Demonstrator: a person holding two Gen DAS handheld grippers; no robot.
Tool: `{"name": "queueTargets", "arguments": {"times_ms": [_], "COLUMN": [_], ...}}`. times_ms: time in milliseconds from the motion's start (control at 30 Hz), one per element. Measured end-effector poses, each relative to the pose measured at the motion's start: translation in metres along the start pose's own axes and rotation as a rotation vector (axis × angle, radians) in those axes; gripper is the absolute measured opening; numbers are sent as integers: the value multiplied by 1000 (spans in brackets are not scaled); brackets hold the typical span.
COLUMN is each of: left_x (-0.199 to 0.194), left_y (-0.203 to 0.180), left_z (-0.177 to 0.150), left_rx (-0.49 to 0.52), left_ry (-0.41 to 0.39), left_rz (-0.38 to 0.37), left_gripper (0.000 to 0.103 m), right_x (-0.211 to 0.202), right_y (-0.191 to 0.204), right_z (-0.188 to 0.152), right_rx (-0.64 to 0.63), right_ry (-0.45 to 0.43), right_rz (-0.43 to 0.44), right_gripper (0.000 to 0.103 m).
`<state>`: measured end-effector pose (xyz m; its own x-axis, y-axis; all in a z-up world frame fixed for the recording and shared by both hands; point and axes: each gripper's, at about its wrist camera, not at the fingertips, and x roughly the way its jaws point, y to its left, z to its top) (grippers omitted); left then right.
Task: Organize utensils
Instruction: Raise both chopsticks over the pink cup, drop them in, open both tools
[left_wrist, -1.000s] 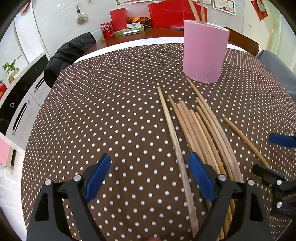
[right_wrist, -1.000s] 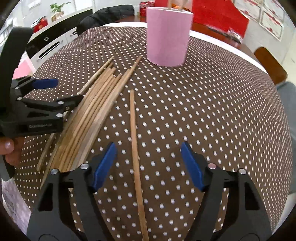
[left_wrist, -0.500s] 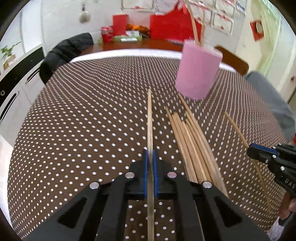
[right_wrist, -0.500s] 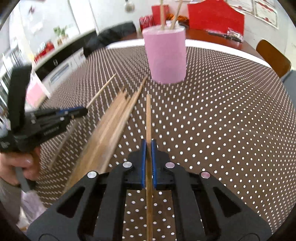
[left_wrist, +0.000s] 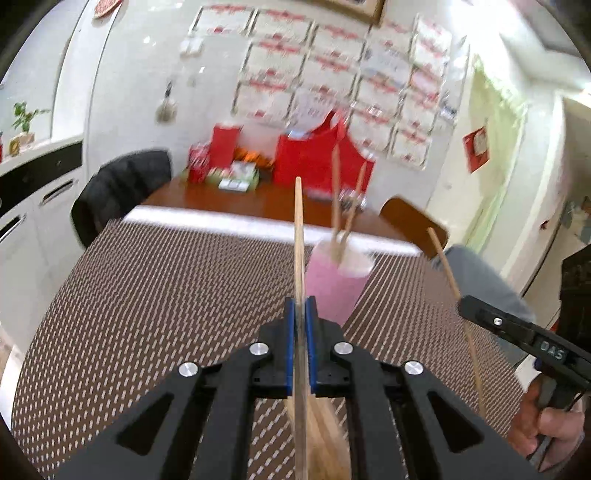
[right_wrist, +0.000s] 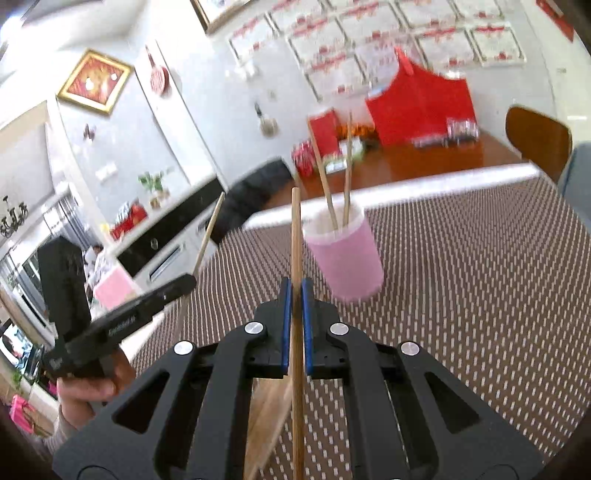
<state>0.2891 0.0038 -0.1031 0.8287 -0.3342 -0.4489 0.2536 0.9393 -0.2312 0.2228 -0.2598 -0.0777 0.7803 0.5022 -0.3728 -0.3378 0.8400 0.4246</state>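
Note:
My left gripper is shut on a wooden chopstick that points up and forward above the table. My right gripper is shut on another wooden chopstick, also raised. A pink cup stands on the dotted tablecloth ahead with two chopsticks in it; it also shows in the right wrist view. The right gripper with its chopstick shows at the right of the left wrist view. The left gripper shows at the left of the right wrist view. The loose chopstick pile lies below, mostly hidden.
The brown dotted tablecloth covers a round table. Behind it a wooden table carries red boxes and a can. A black jacket hangs on a chair at the left; a wooden chair stands at the right.
Both grippers closed on a chopstick lying on the table, then lifted them and tilted up. The views now look over the cup toward the wall.

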Motion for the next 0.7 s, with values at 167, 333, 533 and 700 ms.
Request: {"name": "queueTargets", "arguments": {"times_ms": [167,333,533,700], "left_x": [-3,7,36,79], "left_y": [-15,-32,-45,-44], "left_z": [42,84,115,122], "left_rx": [-12,-9,12,10], "left_ry": [-161,-311,-419,-423], "left_rz": [-66,-137,-182,-218], "left_gripper": [6,6,6,6], "right_x": [7,22,53,93], "right_y": [11,18,10,-14], "right_z": [49,95,128,144], "right_rx": [-19,-67,-74,-36], "right_ry": [-148,-266,-335,-358], "right_rz": [-1,-30,-47,-50], "right_gripper": [6,6,6,6]}}
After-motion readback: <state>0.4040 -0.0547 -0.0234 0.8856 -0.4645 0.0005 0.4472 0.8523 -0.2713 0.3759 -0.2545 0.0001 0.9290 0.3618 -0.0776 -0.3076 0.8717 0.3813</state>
